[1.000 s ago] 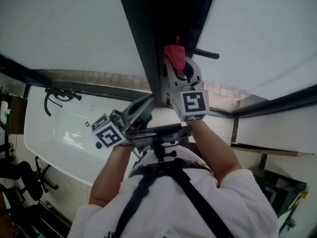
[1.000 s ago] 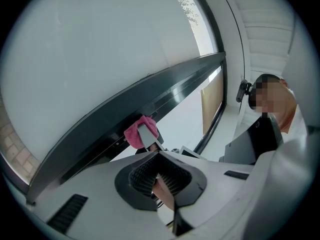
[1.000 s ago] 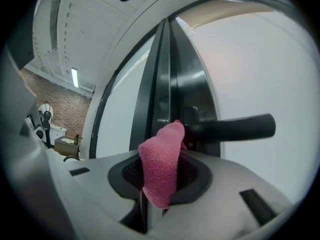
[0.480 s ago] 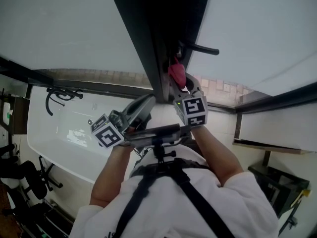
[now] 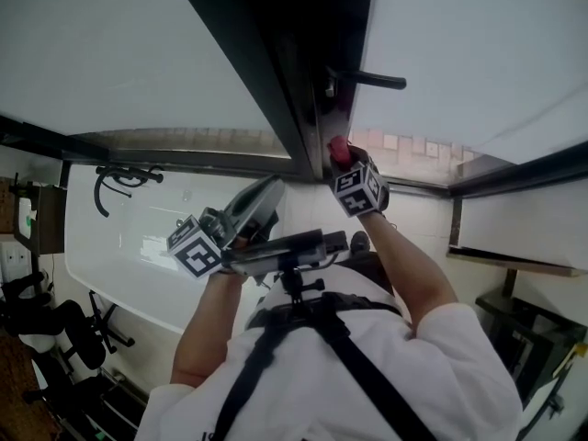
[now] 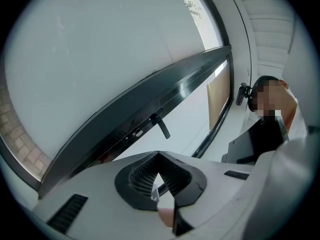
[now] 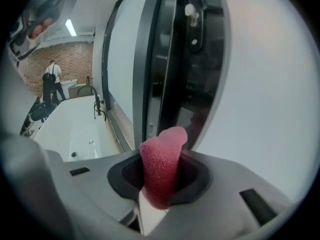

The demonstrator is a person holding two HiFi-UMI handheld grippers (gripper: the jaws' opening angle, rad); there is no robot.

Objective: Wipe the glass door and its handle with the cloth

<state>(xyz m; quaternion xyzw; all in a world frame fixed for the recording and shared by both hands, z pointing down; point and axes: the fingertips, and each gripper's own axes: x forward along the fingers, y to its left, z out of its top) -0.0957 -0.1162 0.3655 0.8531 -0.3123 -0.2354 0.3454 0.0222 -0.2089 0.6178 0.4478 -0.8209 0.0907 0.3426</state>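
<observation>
We've got the right tongs (image 5: 342, 157) (image 7: 160, 156) up at the dark-framed frosted glass door (image 5: 478, 53) (image 7: 270, 84), clamped tight on a folded red terry cloth (image 5: 337, 147) (image 7: 161, 166). The cloth pokes out past the tips, right by the door's dark frame edge. In the head view it's just under the black lever handle (image 5: 372, 79) (image 6: 161, 125). We can't tell if it touches the door. The left tongs (image 5: 268, 194) (image 6: 159, 156) sit lower & to the left, tips together w/ nothing btwn them, pointing up at the frame. Beneath us is a white bathtub (image 5: 129, 246) (image 7: 75, 129) w/ a black tap (image 5: 124, 175). In the right gripper view a person (image 7: 51, 79) stands far off beyond the tub.
</observation>
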